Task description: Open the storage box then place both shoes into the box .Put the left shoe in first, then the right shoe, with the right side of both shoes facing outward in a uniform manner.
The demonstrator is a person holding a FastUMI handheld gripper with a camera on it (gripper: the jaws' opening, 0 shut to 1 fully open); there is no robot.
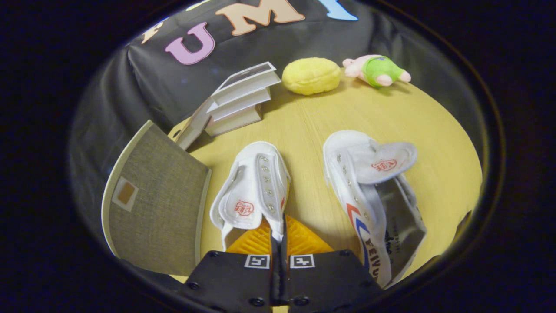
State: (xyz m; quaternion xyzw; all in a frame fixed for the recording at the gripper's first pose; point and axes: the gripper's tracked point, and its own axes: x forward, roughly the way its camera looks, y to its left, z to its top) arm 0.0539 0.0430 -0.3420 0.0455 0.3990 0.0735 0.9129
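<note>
Two white canvas shoes lie on the round wooden table (312,117). The shoe nearer the box (254,187) points away from me, its tongue folded out. My gripper (278,237) is shut on the rear edge of this shoe's side wall, with the canvas pinched between both fingers. The other shoe (369,187) lies apart to the right, tongue flipped up, with red and blue stripes on the side facing me. The storage box (156,200) is grey fabric with a small label patch; its panel stands tilted just left of the held shoe. I cannot tell from here whether it is open.
A slanted stack of white books (241,102) leans at the back, beyond the box. A yellow plush (311,75) and a pink and green plush toy (377,70) lie at the far edge of the table. Bare wood lies between the two shoes.
</note>
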